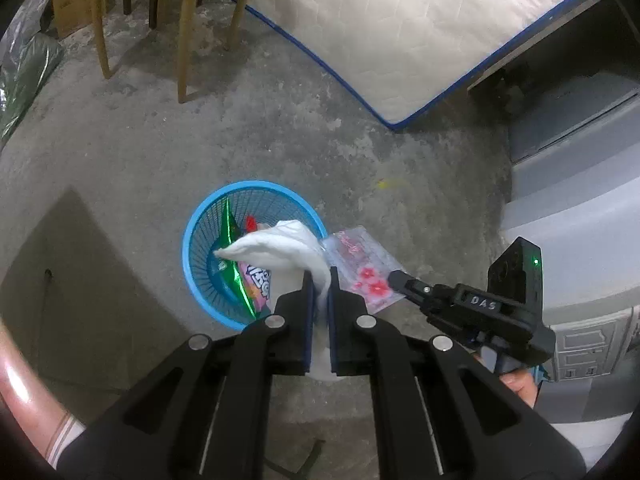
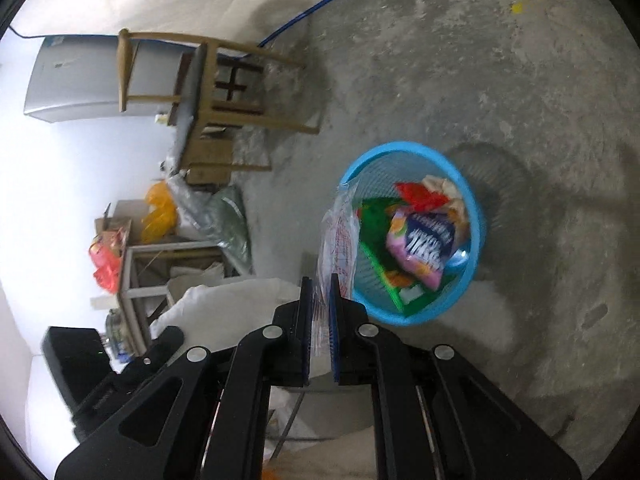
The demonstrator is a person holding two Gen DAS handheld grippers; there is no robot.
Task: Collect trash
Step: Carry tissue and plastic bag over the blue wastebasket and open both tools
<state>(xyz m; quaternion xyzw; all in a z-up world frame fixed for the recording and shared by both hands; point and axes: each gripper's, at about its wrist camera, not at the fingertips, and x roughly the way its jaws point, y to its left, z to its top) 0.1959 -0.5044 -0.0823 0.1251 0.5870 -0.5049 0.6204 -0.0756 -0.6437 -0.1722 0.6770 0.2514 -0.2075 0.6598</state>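
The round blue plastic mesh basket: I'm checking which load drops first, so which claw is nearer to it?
Left. The left claw, gripping a white crumpled tissue, is over the blue basket rim. The right claw, gripping a clear flowered bag, hangs just beside it.

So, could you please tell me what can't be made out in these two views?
- Left wrist view: the basket's near side, hidden by the white tissue in the left hand-held gripper.
- Right wrist view: print on the clear bag in the right hand-held gripper, too blurred.
- Both views: the basket's bottom, under wrappers.
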